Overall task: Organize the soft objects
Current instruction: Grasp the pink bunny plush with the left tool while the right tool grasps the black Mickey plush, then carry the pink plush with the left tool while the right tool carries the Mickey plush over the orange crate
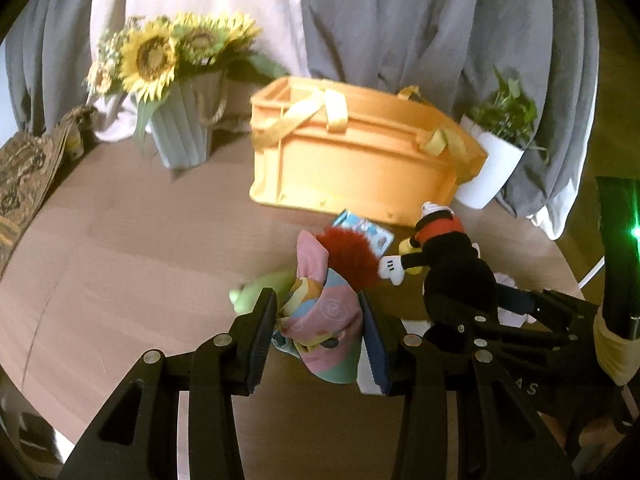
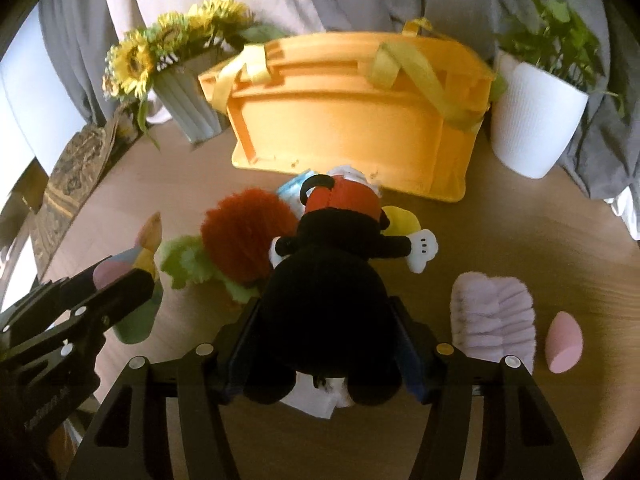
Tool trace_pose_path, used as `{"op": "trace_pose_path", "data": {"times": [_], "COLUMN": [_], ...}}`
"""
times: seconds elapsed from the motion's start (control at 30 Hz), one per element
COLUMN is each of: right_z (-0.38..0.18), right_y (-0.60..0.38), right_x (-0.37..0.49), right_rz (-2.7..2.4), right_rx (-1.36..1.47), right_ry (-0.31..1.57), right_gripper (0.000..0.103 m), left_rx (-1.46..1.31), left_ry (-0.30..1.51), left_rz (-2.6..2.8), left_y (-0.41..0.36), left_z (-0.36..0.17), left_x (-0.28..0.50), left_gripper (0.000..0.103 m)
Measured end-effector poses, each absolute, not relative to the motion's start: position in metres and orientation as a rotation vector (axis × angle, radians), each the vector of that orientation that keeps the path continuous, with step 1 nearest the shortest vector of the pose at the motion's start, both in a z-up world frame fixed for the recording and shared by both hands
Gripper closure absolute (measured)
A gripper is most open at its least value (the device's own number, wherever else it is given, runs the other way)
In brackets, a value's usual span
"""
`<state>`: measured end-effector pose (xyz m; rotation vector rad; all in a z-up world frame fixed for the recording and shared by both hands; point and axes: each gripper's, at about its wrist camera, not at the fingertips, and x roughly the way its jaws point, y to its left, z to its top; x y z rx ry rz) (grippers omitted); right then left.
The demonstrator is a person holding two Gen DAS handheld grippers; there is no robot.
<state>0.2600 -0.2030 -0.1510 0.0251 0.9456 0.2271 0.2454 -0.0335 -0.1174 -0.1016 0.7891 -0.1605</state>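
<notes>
My left gripper (image 1: pixel 318 314) is shut on a pastel patchwork cloth bundle (image 1: pixel 324 316), held above the table; it also shows in the right wrist view (image 2: pixel 132 276). My right gripper (image 2: pixel 326 320) is shut on a black mouse plush with red shorts (image 2: pixel 324 280), also in the left wrist view (image 1: pixel 452 264). A red fluffy ball (image 2: pixel 244 236), a green fuzzy piece (image 2: pixel 188 260), a lilac ribbed cloth (image 2: pixel 494 316) and a pink sponge (image 2: pixel 564 342) lie on the table. An orange bin with yellow straps (image 2: pixel 344 120) stands behind them.
A sunflower vase (image 1: pixel 180 128) stands back left and a white plant pot (image 2: pixel 536 120) back right of the bin. A blue packet (image 1: pixel 362 230) lies at the bin's foot. Grey and white curtains hang behind. A patterned mat (image 1: pixel 24 176) lies far left.
</notes>
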Motion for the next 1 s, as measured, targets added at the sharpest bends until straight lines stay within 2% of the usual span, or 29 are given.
{"op": "trace_pose_path", "data": {"times": [0.57, 1.0], "right_z": [-0.074, -0.041], "right_y": [-0.195, -0.189], "right_x": [0.251, 0.263], "right_rz": [0.127, 0.072], "right_rx": [0.075, 0.086], "right_ry": [0.729, 0.609], "right_gripper": [0.041, 0.041], "left_rx": [-0.057, -0.035], "left_ry": [0.613, 0.494], "left_rz": [-0.260, -0.321], "left_y": [-0.021, -0.017], "left_z": [-0.053, -0.019], "left_x": [0.266, 0.292], "left_gripper": [0.062, 0.062]}}
